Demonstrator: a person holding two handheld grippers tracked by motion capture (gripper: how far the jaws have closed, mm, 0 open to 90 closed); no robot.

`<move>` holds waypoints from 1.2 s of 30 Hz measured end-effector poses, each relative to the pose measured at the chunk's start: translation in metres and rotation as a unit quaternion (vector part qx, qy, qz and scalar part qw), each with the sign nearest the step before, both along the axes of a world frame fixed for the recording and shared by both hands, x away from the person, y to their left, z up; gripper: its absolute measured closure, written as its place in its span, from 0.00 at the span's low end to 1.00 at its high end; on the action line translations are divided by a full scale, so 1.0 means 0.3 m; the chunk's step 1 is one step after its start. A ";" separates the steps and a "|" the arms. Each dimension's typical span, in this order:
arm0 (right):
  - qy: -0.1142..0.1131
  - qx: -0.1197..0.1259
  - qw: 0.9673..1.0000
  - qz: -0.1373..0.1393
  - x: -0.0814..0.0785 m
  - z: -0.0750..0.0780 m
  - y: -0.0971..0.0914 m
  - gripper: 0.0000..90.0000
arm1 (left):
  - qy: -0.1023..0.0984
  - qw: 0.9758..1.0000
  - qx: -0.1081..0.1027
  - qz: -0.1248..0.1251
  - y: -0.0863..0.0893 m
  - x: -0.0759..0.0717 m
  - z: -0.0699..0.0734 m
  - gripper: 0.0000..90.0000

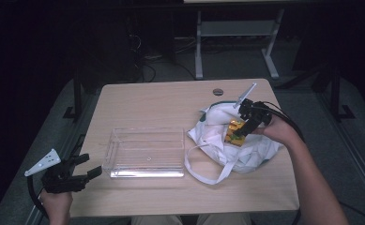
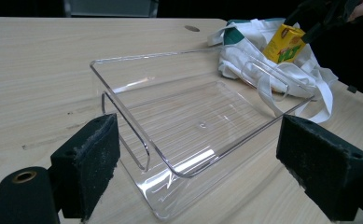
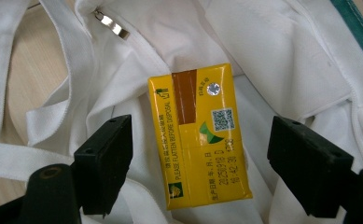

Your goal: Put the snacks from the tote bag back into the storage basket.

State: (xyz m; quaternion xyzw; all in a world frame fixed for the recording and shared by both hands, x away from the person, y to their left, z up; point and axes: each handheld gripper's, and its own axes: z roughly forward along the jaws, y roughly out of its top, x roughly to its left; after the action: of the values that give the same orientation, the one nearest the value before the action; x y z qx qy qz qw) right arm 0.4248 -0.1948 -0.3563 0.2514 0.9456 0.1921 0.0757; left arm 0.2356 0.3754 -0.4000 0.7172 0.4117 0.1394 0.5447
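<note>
High view: a clear plastic tray (image 1: 145, 152) sits in the middle of the frame on the tabletop (image 1: 138, 101), and nothing shows inside it. Just to its right lies a white cloth bag (image 1: 227, 140) with green trim, its straps trailing toward the tray. A yellow drink carton (image 1: 235, 131) rests in the bag's opening. The right tool (image 1: 244, 128) reaches down over the carton from the right, its jaws on either side of it; whether they touch it cannot be told here. The left tool (image 1: 87, 168) hovers at the lower left of the frame, jaws apart, holding nothing, near the tray's left end.

Left gripper view: the left tool (image 2: 198, 163) stands wide open, its two jaws at the bottom corners. The tray (image 2: 123, 100) fills the centre between them, bare inside. At the upper right the bag (image 2: 244, 60) lies beyond the tray, with the carton (image 2: 285, 44) sticking up from it beneath the other tool.

Right gripper view: the right tool (image 3: 200, 156) is open, and the carton (image 3: 198, 135) lies between its jaws with a gap on each side, gripped by neither. The carton lies on the bag (image 3: 282, 51), white folds all around it.
</note>
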 end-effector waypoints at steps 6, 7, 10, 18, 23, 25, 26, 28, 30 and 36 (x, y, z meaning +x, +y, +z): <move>0.002 -0.002 1.000 0.003 0.006 -0.006 0.007 0.26 | -0.001 1.000 0.000 0.000 0.000 0.000 0.001 0.14; 0.002 -0.004 1.000 0.005 0.006 -0.007 0.008 0.28 | -0.001 1.000 0.000 0.000 0.000 0.000 0.001 0.14; 0.002 -0.009 1.000 0.010 0.008 -0.011 0.015 0.32 | -0.001 1.000 0.000 0.000 0.000 0.000 0.002 0.14; 0.004 -0.026 0.999 0.023 0.013 -0.029 0.027 0.40 | -0.002 1.000 0.000 0.002 0.002 -0.001 0.002 0.14; 0.002 -0.037 0.999 0.035 0.013 -0.038 0.041 0.45 | -0.002 1.000 0.001 0.002 0.003 0.000 0.002 0.14; 0.002 -0.040 0.999 0.037 0.015 -0.041 0.043 0.47 | -0.002 1.000 0.001 0.002 0.004 0.000 0.001 0.14; 0.002 -0.041 0.998 0.039 0.016 -0.043 0.044 0.48 | -0.002 1.000 0.000 0.003 0.004 -0.001 0.001 0.14; -0.003 -0.045 0.998 0.043 0.017 -0.045 0.046 0.51 | -0.002 1.000 0.001 0.003 0.005 -0.001 0.001 0.14; -0.006 -0.047 0.998 0.044 0.016 -0.044 0.045 0.52 | -0.002 1.000 0.001 0.004 0.005 0.000 0.001 0.14; -0.013 -0.050 0.997 0.055 0.014 -0.043 0.045 0.53 | -0.001 1.000 0.001 0.003 0.003 0.000 0.001 0.14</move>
State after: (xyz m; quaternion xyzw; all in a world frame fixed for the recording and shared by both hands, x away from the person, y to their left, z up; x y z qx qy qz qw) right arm 0.4288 -0.1814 -0.3693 0.1922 0.9654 0.1515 0.0903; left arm 0.2356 0.3761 -0.3996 0.7163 0.4130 0.1423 0.5442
